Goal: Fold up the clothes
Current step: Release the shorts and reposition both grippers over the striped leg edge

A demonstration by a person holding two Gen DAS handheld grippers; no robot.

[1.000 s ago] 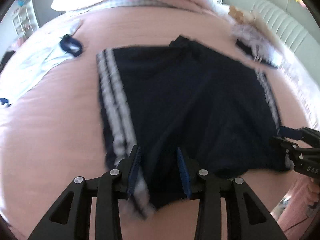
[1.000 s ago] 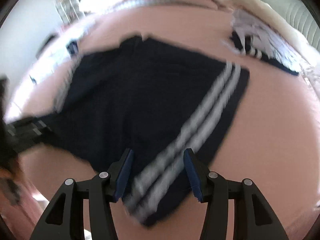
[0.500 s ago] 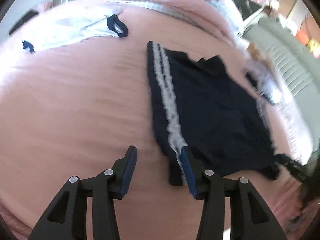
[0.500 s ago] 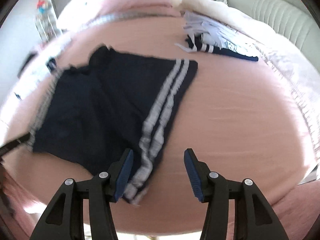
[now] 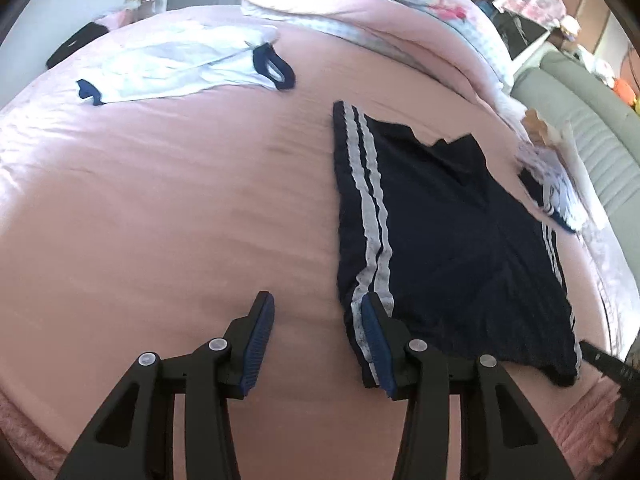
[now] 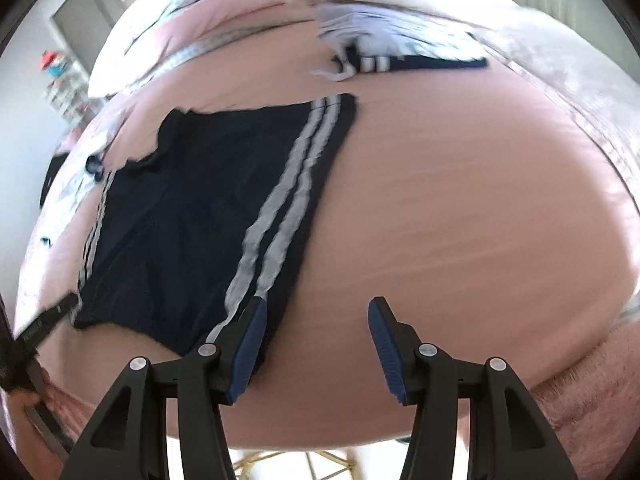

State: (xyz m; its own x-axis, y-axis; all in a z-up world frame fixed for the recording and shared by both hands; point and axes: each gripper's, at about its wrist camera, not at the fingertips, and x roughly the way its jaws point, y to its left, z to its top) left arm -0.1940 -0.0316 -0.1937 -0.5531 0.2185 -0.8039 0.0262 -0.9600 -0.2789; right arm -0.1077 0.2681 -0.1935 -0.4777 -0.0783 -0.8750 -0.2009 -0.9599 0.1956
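Observation:
Navy shorts (image 5: 448, 232) with white side stripes lie spread flat on the pink bed sheet (image 5: 180, 220). My left gripper (image 5: 318, 304) is open over bare sheet just left of the shorts' near left corner, and its right finger overlaps the striped hem. In the right wrist view the shorts (image 6: 192, 220) lie to the left. My right gripper (image 6: 319, 308) is open over bare sheet beside the near right corner, its left finger overlapping the stripe's end. Nothing is gripped by either one.
A white shirt with navy trim (image 5: 172, 68) lies at the far left of the bed. A pile of white and navy clothes (image 6: 400, 48) sits at the far right. Pillows and a duvet (image 5: 360, 4) are at the back, a grey sofa (image 5: 592, 128) beyond.
A second ago the shorts' near hem lay between each gripper's jaws. Both grippers have since slid outward off the corners, the left to the left and the right to the right, and rolled.

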